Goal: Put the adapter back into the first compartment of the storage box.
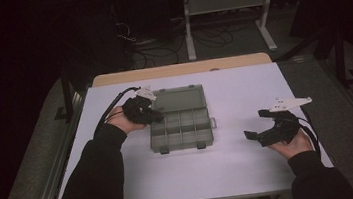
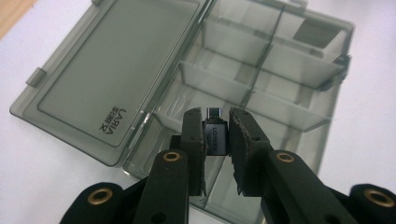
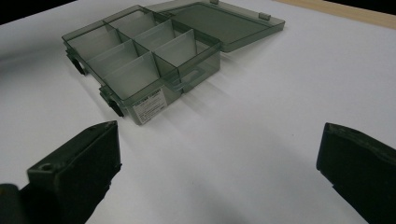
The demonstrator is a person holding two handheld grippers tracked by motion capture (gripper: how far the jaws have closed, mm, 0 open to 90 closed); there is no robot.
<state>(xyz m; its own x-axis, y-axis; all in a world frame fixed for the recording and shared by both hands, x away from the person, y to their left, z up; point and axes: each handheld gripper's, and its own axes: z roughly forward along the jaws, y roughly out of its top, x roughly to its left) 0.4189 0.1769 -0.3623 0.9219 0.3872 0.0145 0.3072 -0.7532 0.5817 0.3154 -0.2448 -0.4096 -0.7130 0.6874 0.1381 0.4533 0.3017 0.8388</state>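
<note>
While the left gripper (image 2: 215, 140) pinches a small adapter (image 2: 215, 135) over the organiser box (image 1: 181, 124), a loose grip could drop it into the wrong compartment; the right gripper (image 1: 263, 127) hangs wide apart.

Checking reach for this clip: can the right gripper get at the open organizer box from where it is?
Probably yes. The right gripper is open with bare white table between it and the organizer box; the left gripper occupies only the far side.
</note>
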